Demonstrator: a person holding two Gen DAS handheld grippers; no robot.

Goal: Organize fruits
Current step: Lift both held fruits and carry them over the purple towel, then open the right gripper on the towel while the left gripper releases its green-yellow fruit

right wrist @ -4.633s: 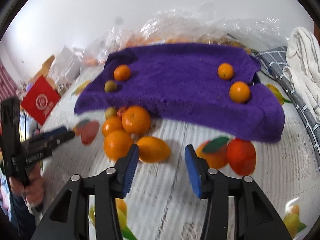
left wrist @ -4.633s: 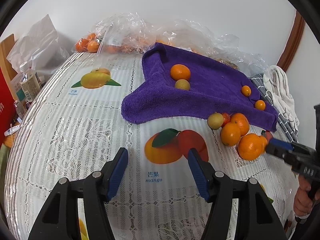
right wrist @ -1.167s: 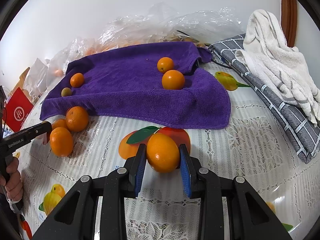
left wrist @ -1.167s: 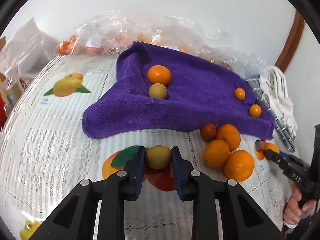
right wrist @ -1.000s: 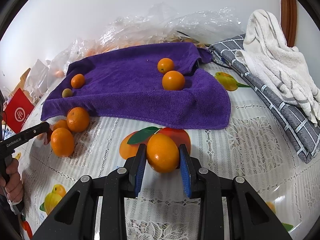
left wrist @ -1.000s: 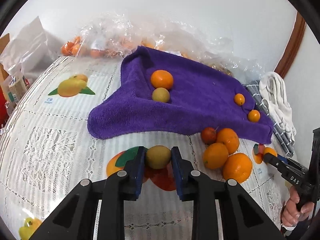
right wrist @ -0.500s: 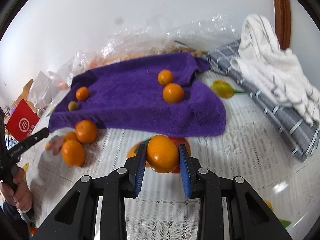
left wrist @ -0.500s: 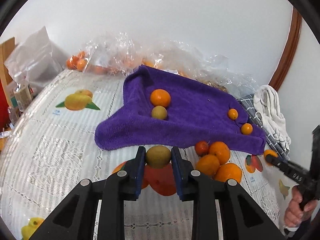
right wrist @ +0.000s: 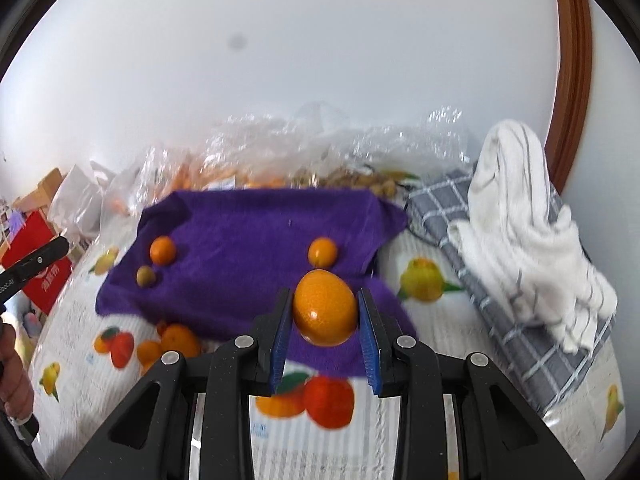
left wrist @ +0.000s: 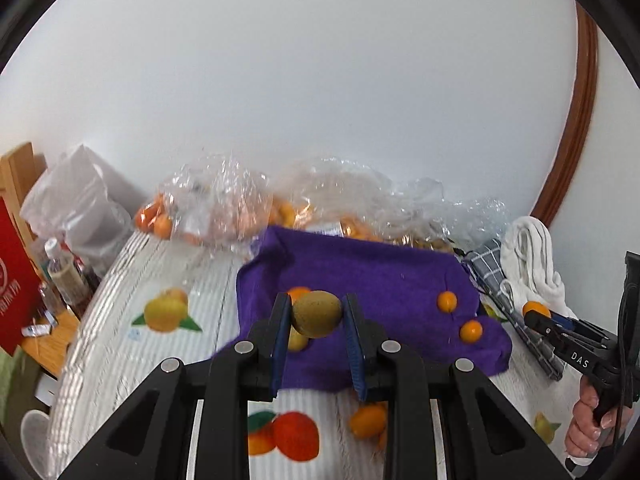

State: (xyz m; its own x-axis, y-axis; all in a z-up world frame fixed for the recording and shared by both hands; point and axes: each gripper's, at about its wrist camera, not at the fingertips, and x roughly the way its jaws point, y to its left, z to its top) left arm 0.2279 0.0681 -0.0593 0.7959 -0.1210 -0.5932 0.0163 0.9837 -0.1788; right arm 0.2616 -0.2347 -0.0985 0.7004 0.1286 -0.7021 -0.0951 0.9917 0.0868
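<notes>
Between left gripper [left wrist: 316,320] pads, green-brown fruit [left wrist: 316,313], above purple towel [left wrist: 384,276].

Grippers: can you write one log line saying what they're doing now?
left gripper: shut on green-yellow fruit | right gripper: shut on orange | both above purple towel

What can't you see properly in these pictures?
- Left wrist view: the left gripper, gripping a greenish fruit, hides most of two fruits behind it.
- Both views: fruit in the plastic bags is blurred.
- Right wrist view: loose oranges are smeared and partly hidden.
</notes>
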